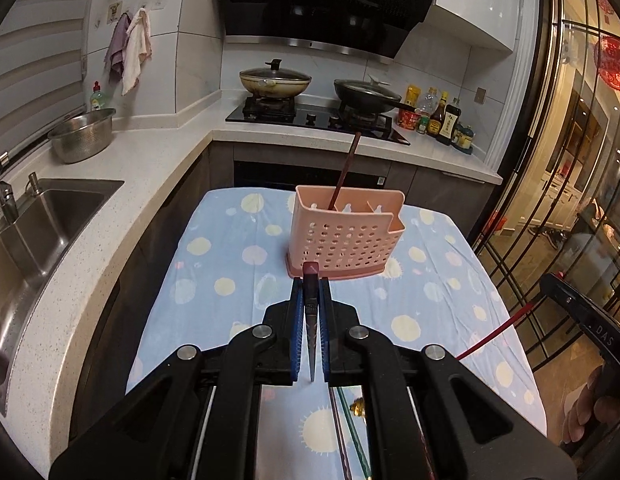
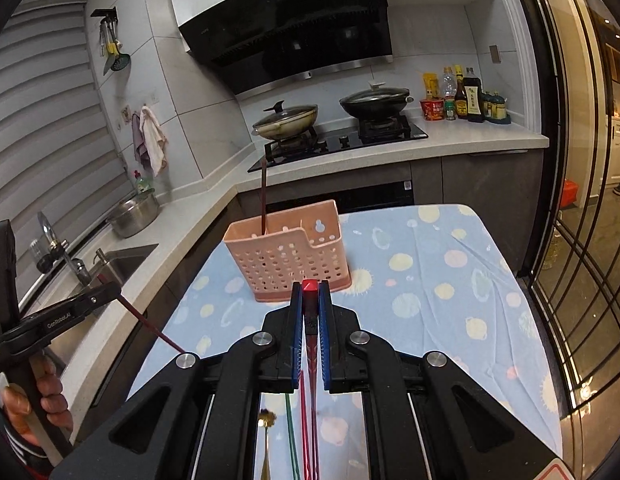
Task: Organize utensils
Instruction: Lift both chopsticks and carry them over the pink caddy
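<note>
Table under blue dotted cloth (image 1: 214, 264), pink perforated utensil caddy (image 1: 344, 236) upright on it, loose utensils (image 2: 298, 440) at near edge

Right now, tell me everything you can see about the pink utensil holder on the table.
The holder is a pale pink, plastic-looking box with rows of round holes in its front wall, a stepped rim higher at the back, inner dividers and a darker pink base tray. It stands upright on the blue spotted cloth. One dark chopstick leans in its left compartment; nothing else touches it.
</note>
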Available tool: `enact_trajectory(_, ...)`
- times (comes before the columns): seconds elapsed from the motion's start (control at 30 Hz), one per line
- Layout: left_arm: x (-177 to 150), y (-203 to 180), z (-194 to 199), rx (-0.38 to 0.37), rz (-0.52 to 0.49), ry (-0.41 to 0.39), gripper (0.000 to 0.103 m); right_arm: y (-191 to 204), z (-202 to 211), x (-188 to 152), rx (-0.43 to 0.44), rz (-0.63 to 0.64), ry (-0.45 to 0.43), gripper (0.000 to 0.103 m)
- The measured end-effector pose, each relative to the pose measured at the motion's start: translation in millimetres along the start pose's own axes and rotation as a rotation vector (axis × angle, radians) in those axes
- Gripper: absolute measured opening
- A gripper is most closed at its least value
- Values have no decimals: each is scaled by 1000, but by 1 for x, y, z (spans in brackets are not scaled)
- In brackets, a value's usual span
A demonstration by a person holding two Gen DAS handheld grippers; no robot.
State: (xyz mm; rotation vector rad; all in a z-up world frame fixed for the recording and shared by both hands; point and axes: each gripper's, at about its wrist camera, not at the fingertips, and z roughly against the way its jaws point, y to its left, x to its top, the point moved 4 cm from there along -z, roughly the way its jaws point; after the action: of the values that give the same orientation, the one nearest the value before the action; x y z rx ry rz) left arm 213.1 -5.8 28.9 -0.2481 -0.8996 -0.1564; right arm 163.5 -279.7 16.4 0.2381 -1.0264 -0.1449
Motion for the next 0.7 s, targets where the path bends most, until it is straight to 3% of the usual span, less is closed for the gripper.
enact_trajectory(0.47, 146, -14, 2, 25, -32, -255, 7, 16, -34, 144, 12, 21, -242, 7)
enact_trajectory(0.7, 187, -13, -28, 43, -28, -313, 7, 15, -80, 176, -5, -13, -285, 7)
